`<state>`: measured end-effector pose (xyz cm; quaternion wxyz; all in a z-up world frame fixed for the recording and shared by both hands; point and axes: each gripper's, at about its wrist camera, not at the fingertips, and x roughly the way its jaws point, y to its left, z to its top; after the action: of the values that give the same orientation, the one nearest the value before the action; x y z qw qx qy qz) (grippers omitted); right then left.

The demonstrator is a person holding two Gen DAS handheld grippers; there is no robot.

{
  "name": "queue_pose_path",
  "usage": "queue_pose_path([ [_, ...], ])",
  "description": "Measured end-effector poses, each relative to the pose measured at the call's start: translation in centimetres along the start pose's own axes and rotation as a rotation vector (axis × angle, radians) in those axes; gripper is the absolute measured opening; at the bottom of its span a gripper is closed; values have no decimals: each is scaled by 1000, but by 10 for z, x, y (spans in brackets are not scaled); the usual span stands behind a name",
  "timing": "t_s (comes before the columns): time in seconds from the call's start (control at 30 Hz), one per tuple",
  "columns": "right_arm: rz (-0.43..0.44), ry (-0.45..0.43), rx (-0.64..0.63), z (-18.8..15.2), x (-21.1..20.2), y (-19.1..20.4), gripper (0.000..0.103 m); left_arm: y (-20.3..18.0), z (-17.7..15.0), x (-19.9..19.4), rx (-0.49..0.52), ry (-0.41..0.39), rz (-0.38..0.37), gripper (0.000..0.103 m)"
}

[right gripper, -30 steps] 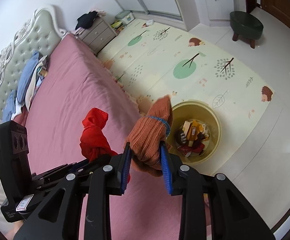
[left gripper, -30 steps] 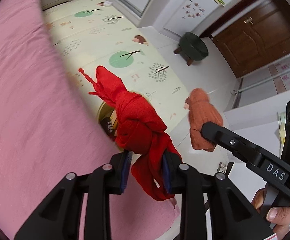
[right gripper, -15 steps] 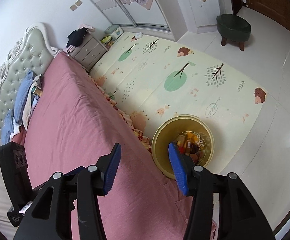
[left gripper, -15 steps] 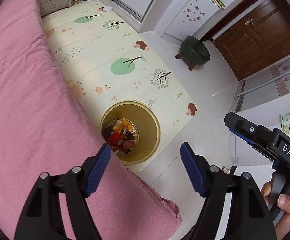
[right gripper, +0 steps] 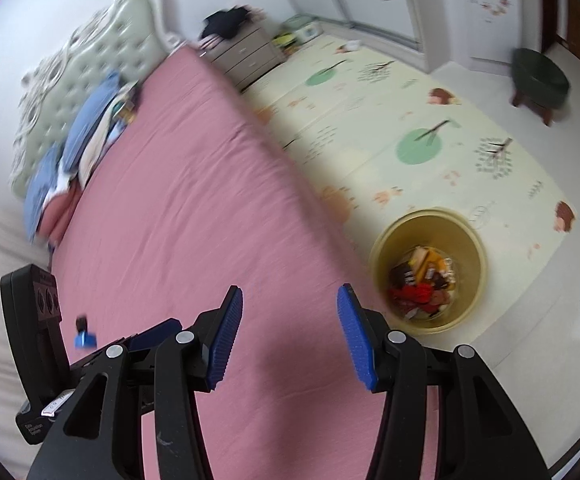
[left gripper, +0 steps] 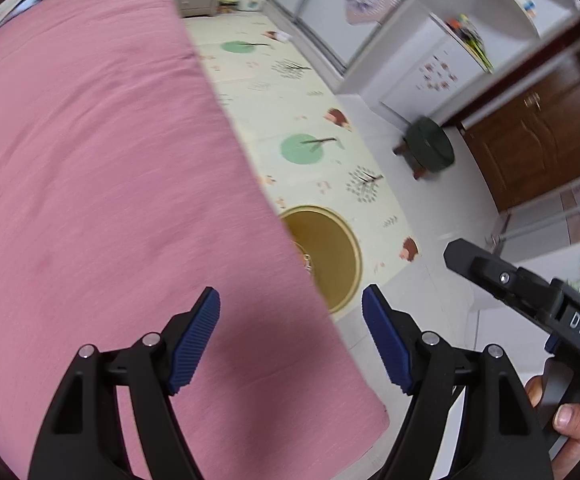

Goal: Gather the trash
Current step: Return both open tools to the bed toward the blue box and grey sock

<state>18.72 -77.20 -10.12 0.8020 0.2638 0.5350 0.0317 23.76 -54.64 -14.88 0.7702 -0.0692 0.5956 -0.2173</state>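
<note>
The yellow bin [right gripper: 428, 270] stands on the play mat [right gripper: 430, 120] just beside the pink bed [right gripper: 194, 208], with red and brown scraps heaped at its bottom. My left gripper [left gripper: 290, 332] and right gripper [right gripper: 290, 326] hang over the bed's edge, jaws apart and empty. I see no loose trash nearby; sweeping round this blurrily, I might overlook some.

The bed [right gripper: 178, 216] is plain pink. Beside the bed, a yellow bin [right gripper: 428, 268] sits on a cream mat [right gripper: 430, 120] printed with green trees and brown hedgehogs. The stool [right gripper: 540, 74] is dark green.
</note>
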Motion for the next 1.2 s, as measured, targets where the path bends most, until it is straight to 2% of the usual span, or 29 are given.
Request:
queue_pose_path([
  [0.17, 39, 63, -91, -27, 21, 63, 49, 58, -30, -35, -96, -35, 38, 74],
  [0.33, 75, 131, -180, -59, 45, 127, 49, 122, -63, -68, -182, -63, 102, 79],
  [0.57, 124, 241, -314, -112, 90, 222, 50, 227, -118, -113, -361, -92, 154, 79],
  [0.77, 157, 304, -394, -147, 124, 287, 50, 310, -152, -151, -496, -129, 211, 79],
  [1.0, 201, 370, -522, -172, 164, 367, 50, 398, -166, -188, -663, -189, 264, 80],
  [1.2, 249, 419, -658, -175, 206, 439, 51, 461, -163, -210, -809, -247, 304, 82],
])
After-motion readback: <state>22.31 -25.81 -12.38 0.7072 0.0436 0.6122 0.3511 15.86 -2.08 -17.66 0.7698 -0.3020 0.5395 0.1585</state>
